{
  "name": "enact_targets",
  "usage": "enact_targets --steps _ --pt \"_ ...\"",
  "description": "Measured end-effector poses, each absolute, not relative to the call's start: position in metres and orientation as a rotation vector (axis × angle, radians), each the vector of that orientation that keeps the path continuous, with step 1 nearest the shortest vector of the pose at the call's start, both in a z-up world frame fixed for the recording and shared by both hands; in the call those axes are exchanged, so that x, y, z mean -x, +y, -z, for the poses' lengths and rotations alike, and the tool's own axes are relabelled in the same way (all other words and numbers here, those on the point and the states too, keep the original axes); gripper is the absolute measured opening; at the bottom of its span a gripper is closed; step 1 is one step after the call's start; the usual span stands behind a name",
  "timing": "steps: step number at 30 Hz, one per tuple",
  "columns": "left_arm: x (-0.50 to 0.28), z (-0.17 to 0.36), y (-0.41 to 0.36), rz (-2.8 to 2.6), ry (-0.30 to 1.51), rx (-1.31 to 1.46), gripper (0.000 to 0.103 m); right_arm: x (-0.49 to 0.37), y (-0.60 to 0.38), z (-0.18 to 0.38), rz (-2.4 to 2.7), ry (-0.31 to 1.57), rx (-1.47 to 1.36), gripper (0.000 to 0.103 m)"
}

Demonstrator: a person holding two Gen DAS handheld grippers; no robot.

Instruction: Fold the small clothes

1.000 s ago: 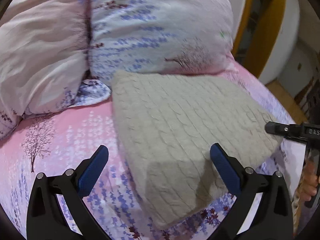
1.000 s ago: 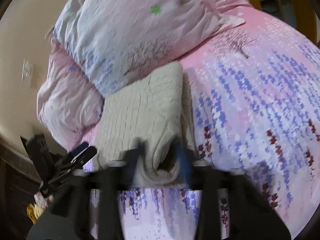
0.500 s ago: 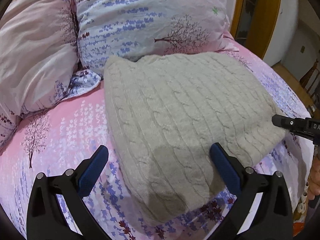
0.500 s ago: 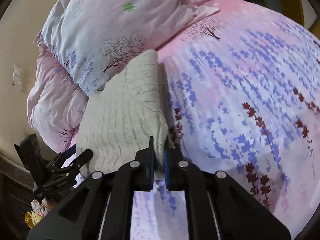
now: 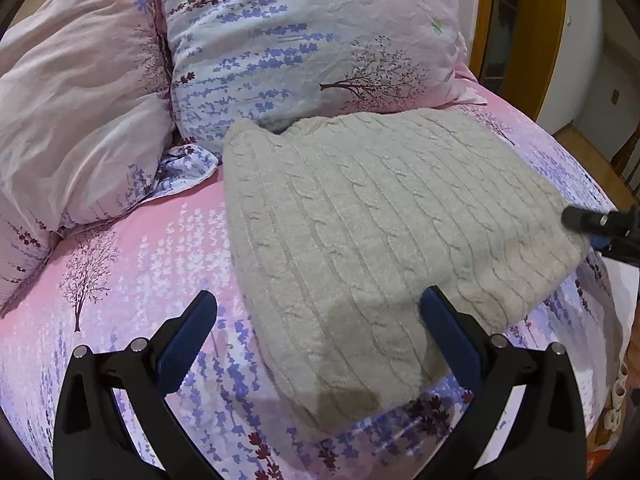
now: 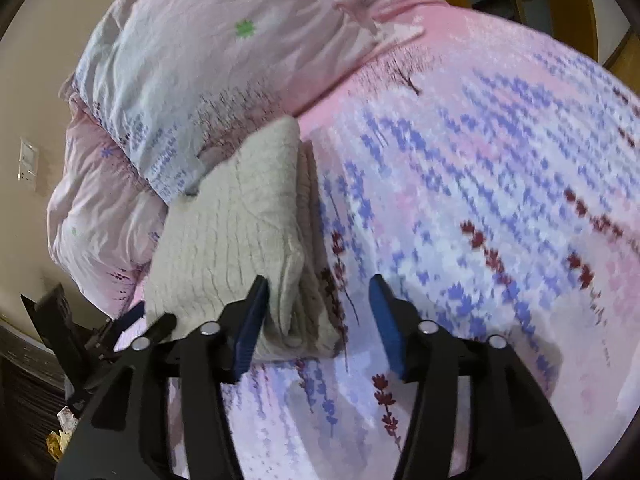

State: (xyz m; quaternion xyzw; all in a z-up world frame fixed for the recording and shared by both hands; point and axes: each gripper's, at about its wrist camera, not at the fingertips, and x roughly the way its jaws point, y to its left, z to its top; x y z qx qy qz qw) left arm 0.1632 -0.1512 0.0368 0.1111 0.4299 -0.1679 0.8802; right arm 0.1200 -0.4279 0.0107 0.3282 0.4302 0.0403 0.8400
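Observation:
A beige cable-knit sweater (image 5: 372, 236) lies folded into a thick rectangle on the pink floral bedsheet (image 5: 152, 264). It also shows in the right wrist view (image 6: 236, 224), with its folded layers facing the camera. My left gripper (image 5: 318, 320) is open and empty, hovering over the sweater's near edge. My right gripper (image 6: 318, 320) is open and empty at the sweater's corner, its left pad (image 6: 250, 328) close to the knit. The right gripper's tip (image 5: 596, 224) shows at the sweater's right corner in the left wrist view.
Two floral pillows (image 5: 304, 40) (image 5: 76, 120) lean behind the sweater at the bed's head. A wooden frame (image 5: 528, 32) and floor lie past the bed's right edge. Open bedsheet (image 6: 500, 200) stretches to the right of the sweater.
My right gripper was shut on the sweater's corner half a second ago and has opened, letting the sweater go. The sweater has settled flat. My left gripper stays open and has barely moved.

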Motion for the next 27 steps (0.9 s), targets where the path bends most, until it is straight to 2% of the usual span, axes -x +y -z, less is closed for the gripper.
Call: enact_targets --steps 3,13,15,20,27 --pt "-0.168 -0.041 -0.144 0.340 0.897 -0.197 0.102 -0.131 -0.433 -0.020 -0.117 0.890 -0.736 0.069" --pt "-0.174 -0.052 -0.135 0.226 0.839 -0.218 0.102 -0.165 -0.423 -0.030 -0.142 0.906 -0.718 0.070" --pt "-0.177 -0.050 -0.136 0.217 0.855 -0.216 0.102 -0.170 -0.421 -0.027 -0.141 0.923 -0.720 0.074" --pt "-0.182 -0.048 -0.134 0.222 0.871 -0.190 0.102 -0.176 -0.419 -0.020 -0.139 0.942 -0.725 0.075" --pt "-0.214 -0.045 -0.110 0.304 1.005 0.047 0.102 -0.183 -0.432 -0.013 -0.141 0.949 -0.793 0.080"
